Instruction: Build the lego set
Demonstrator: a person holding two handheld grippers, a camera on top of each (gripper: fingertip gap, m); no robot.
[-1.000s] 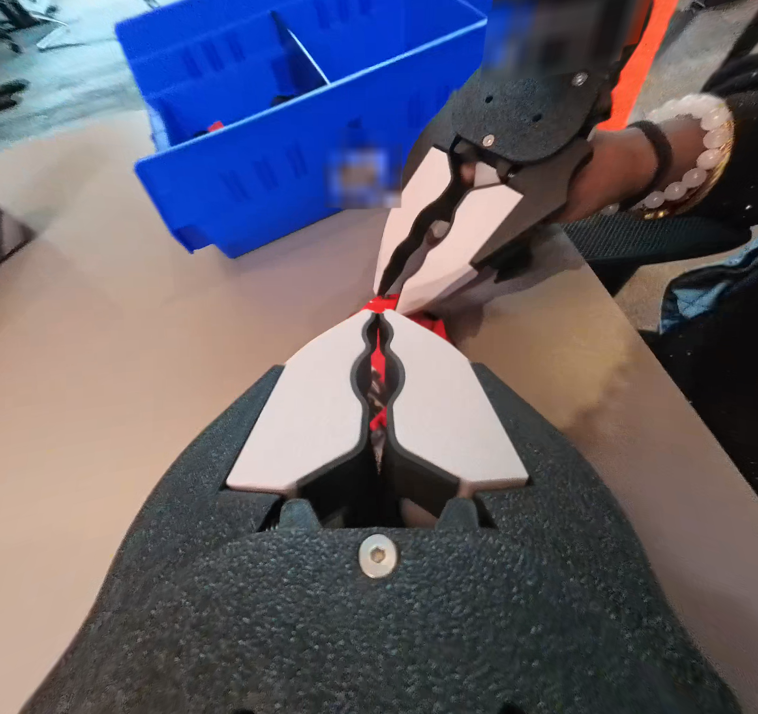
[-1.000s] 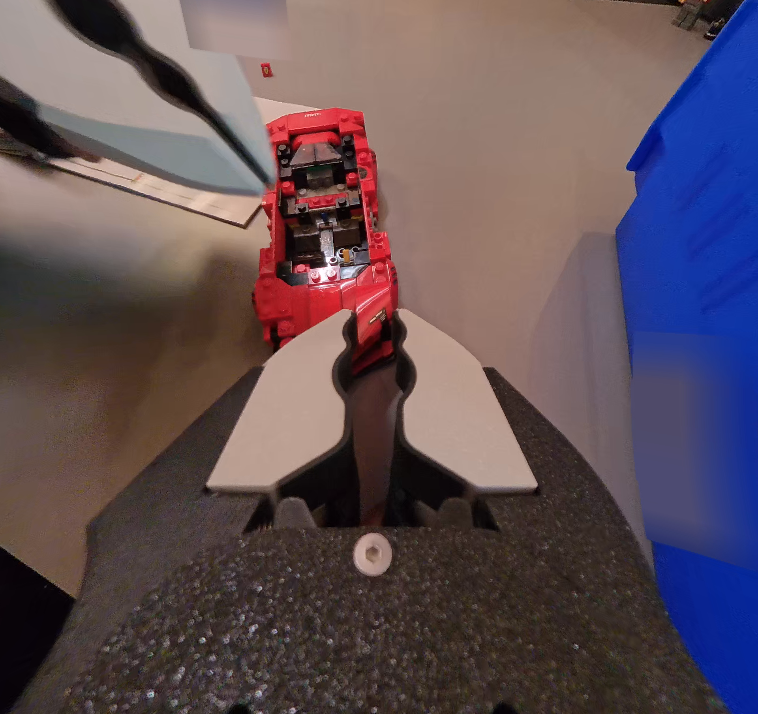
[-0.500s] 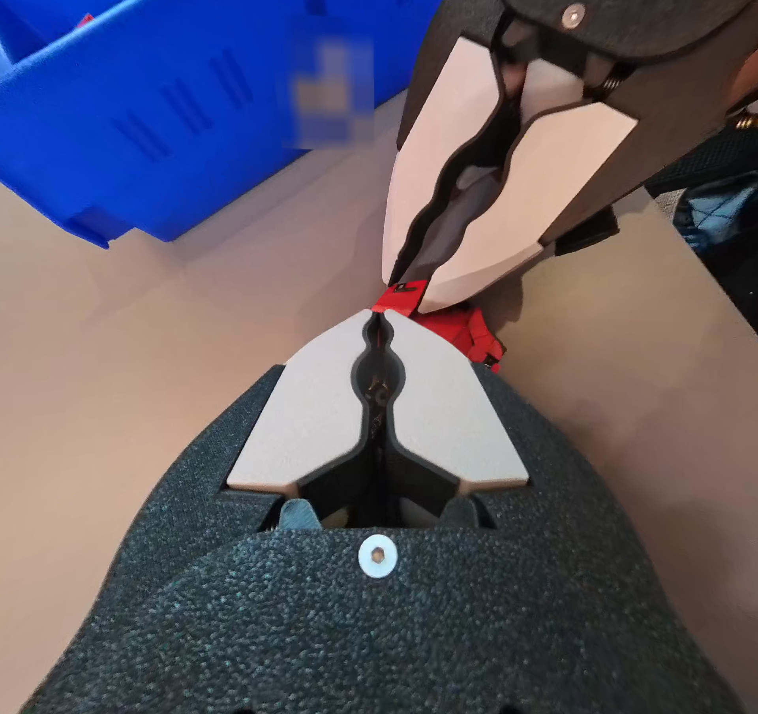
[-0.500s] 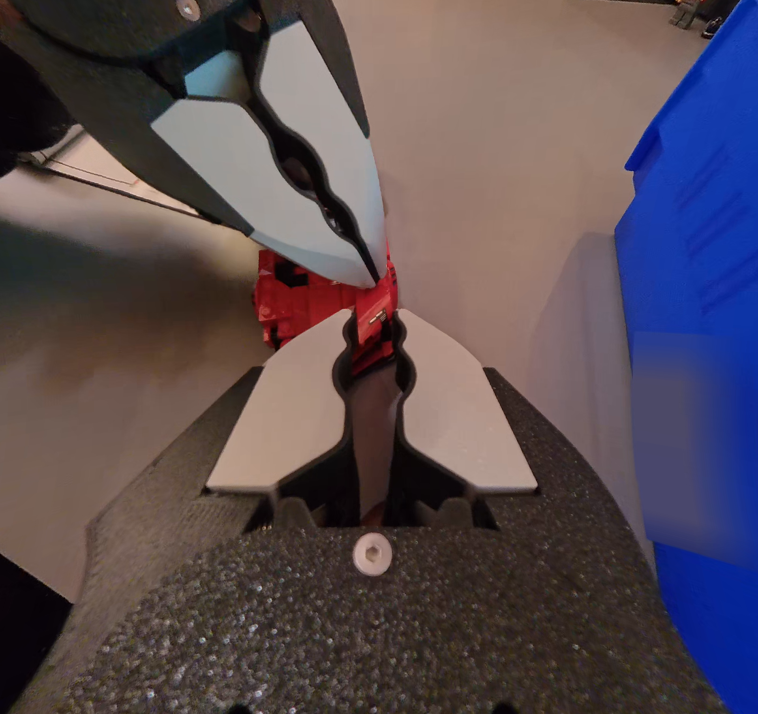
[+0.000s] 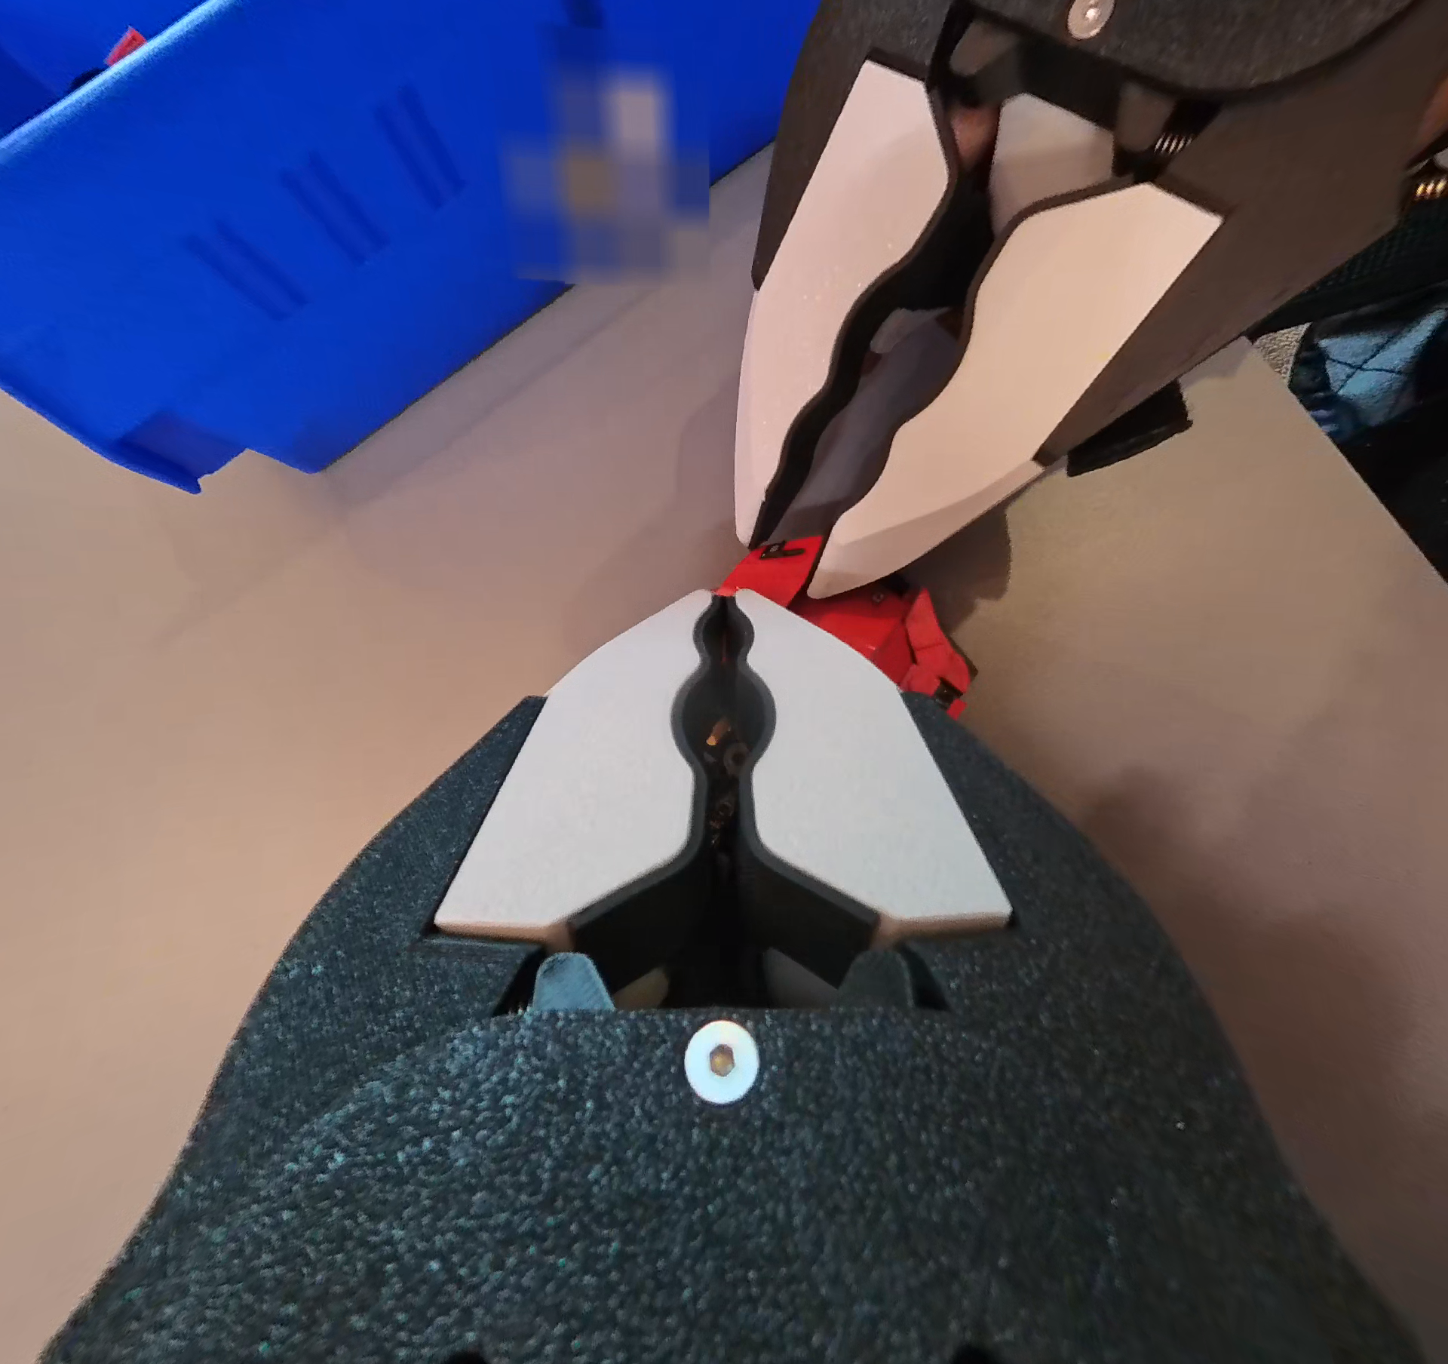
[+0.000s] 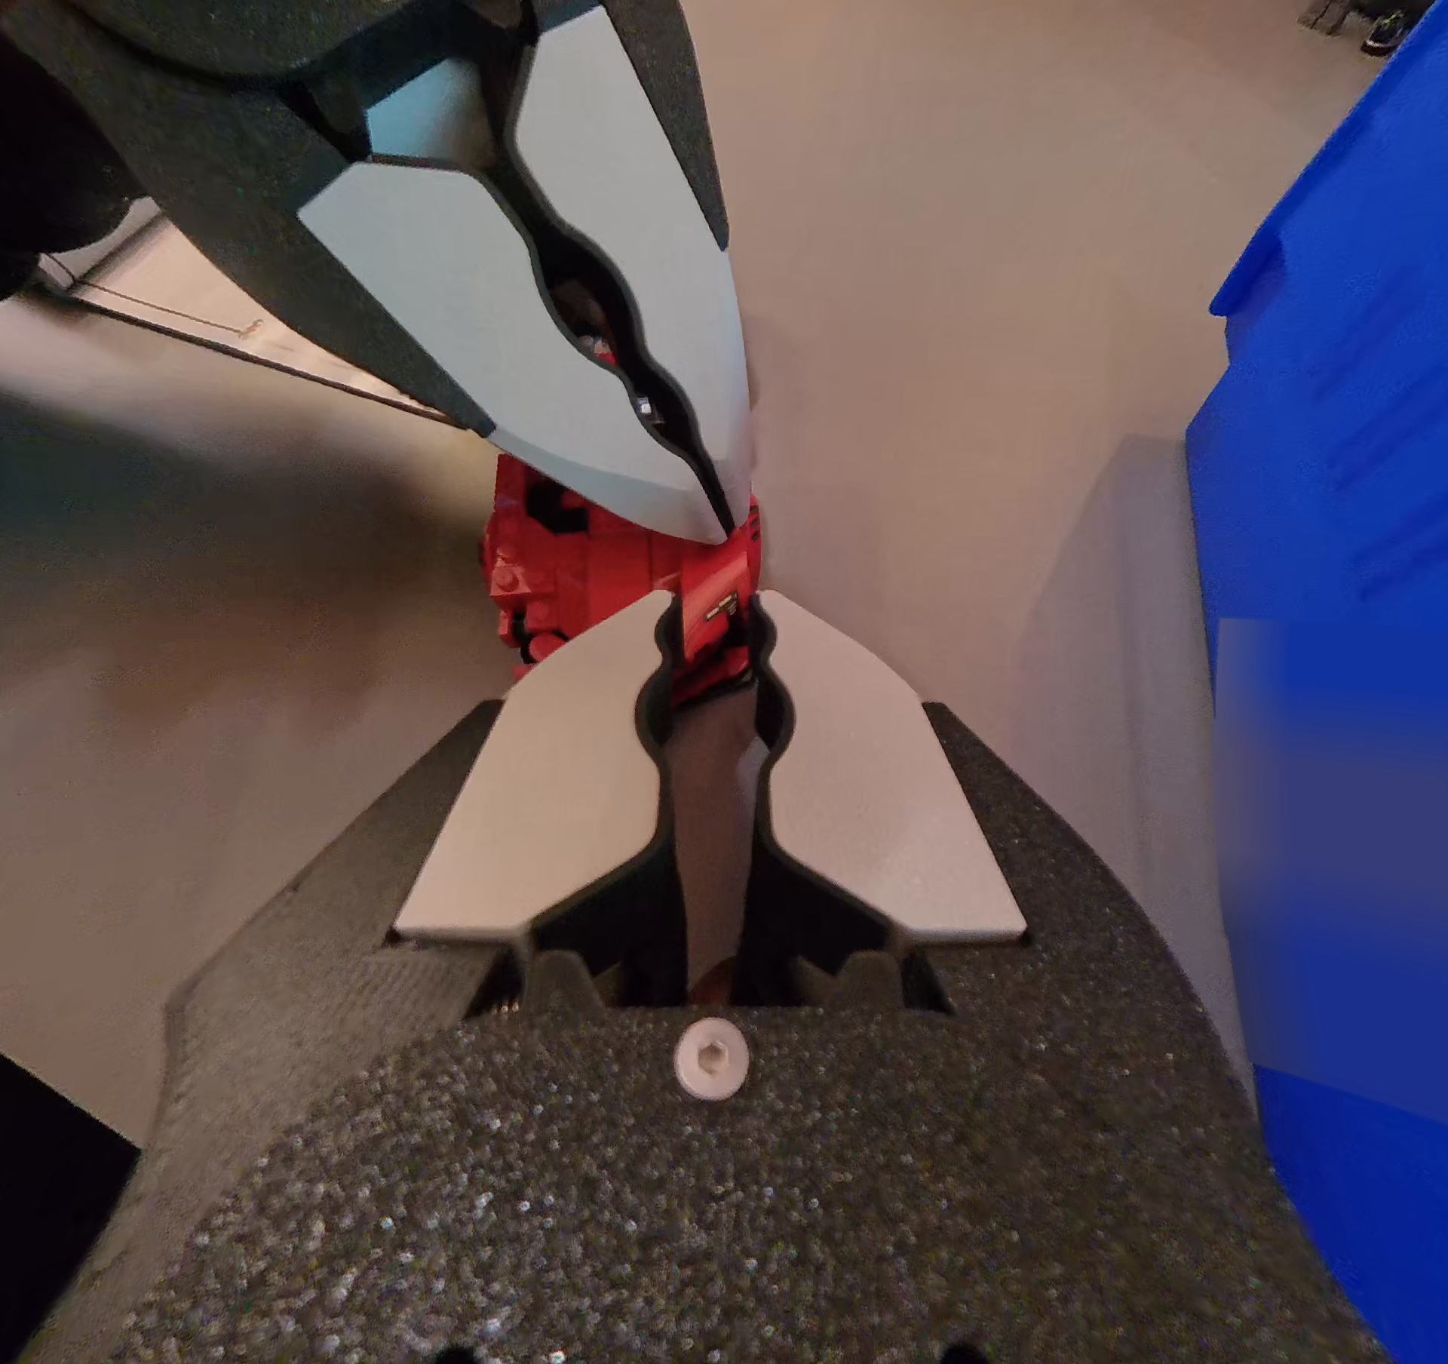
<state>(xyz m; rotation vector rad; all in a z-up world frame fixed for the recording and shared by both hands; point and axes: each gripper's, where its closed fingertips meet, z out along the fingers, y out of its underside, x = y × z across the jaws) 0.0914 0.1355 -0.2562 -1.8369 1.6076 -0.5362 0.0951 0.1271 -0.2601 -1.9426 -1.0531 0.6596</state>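
Note:
A red lego car (image 6: 595,574) stands on the tan table, mostly hidden under the two grippers. My right gripper (image 6: 713,604) is shut on the car's near front corner, a red part showing between its fingertips. My left gripper (image 6: 725,531) comes down from the upper left with its jaws shut and its tips touching the top of the car just beyond the right gripper. In the left wrist view the left gripper (image 5: 722,599) is shut, tip to tip with the right gripper (image 5: 787,562). The car (image 5: 877,629) shows only as a red patch beside them.
A blue plastic bin (image 5: 313,229) stands close behind the grippers; it fills the right side of the right wrist view (image 6: 1332,464). A flat sheet (image 6: 180,292) lies on the table at the left. The table edge (image 5: 1348,464) runs close on the right. The tips of both grippers are at nearly the same place.
My left gripper has moved in from the upper left and come down onto the car's front, next to the right gripper. The right gripper has kept its hold on the car.

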